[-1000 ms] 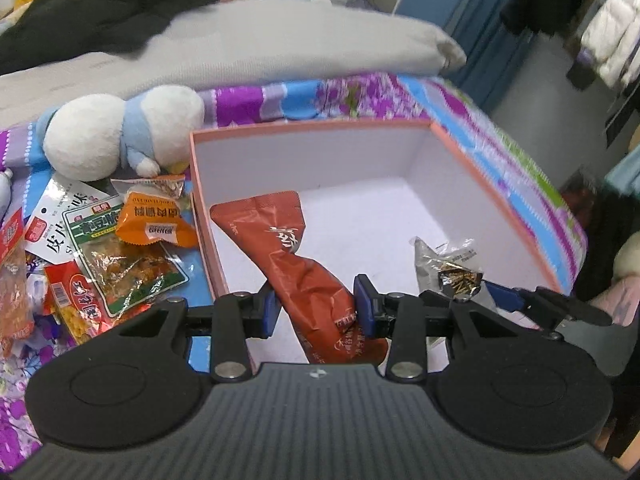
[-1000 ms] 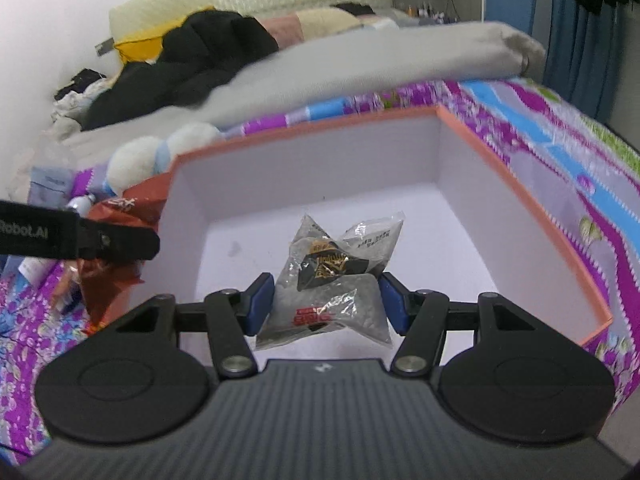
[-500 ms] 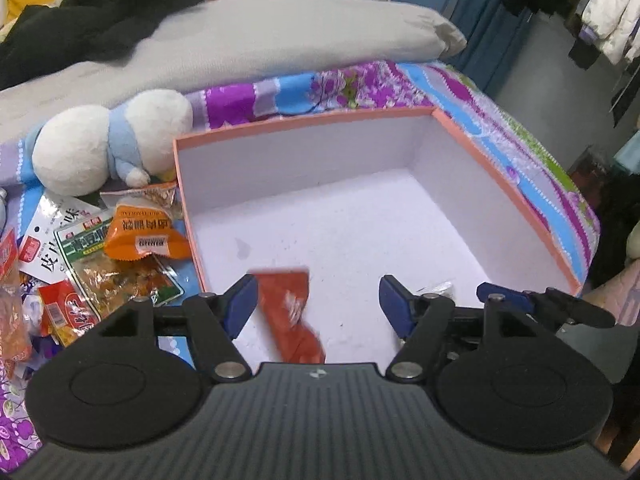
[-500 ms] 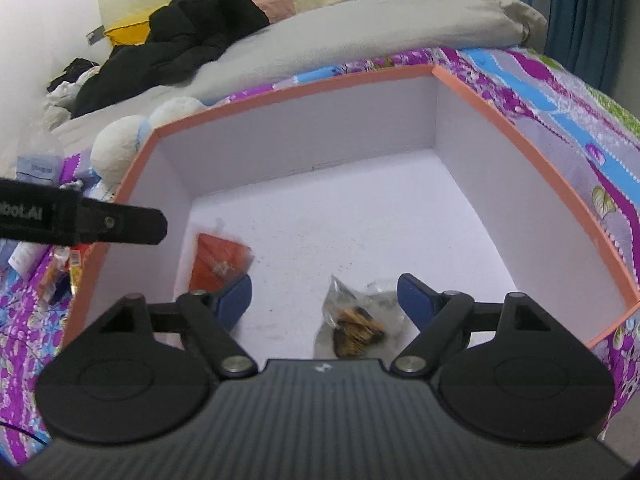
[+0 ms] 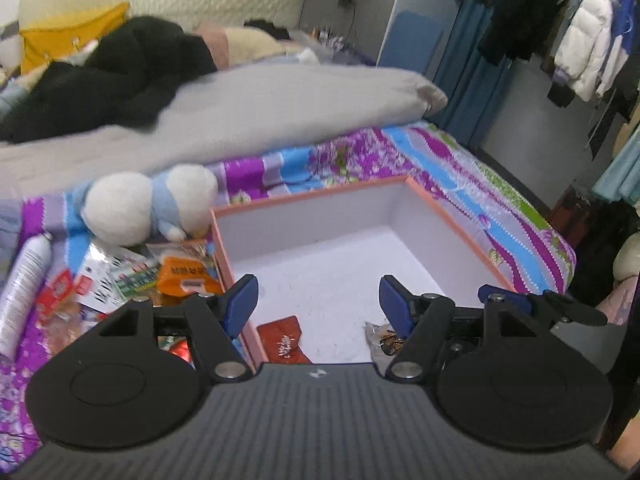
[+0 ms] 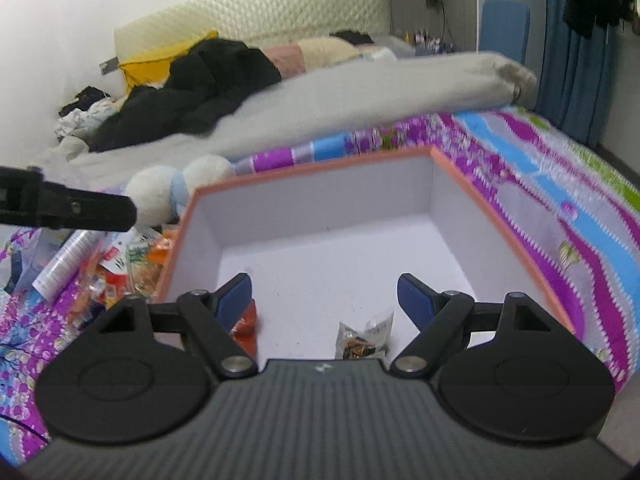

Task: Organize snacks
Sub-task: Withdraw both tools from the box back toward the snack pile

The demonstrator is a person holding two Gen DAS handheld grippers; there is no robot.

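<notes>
The left gripper [image 5: 318, 296] hangs over the near edge of the box [image 5: 448, 216] with its jaws spread and nothing between them; they have just been opening. The red snack packet [image 5: 285, 342] lies flat on the white floor of the box, low in the frame's centre, close to the left wall. The right gripper [image 6: 324, 294] is likewise spread wide and bare, its jaws having just been opening too. Below it, at the bottom centre of its view, the clear snack bag [image 6: 362, 338] rests on the box floor, partly cut off by the gripper's body. The 2 packets lie apart from each other.

At the left of the left wrist view, outside the box, a loose pile of snacks [image 5: 140, 280] covers the purple patterned sheet [image 5: 480, 184], with an orange packet [image 5: 186, 278] touching or nearly touching the box wall; blur makes that hard to settle. A white spray can [image 5: 22, 292] lies at the far left, and a plush toy [image 5: 148, 204] sits above the pile against the box's far left corner. A grey blanket [image 5: 240, 116] fills the upper frame.
</notes>
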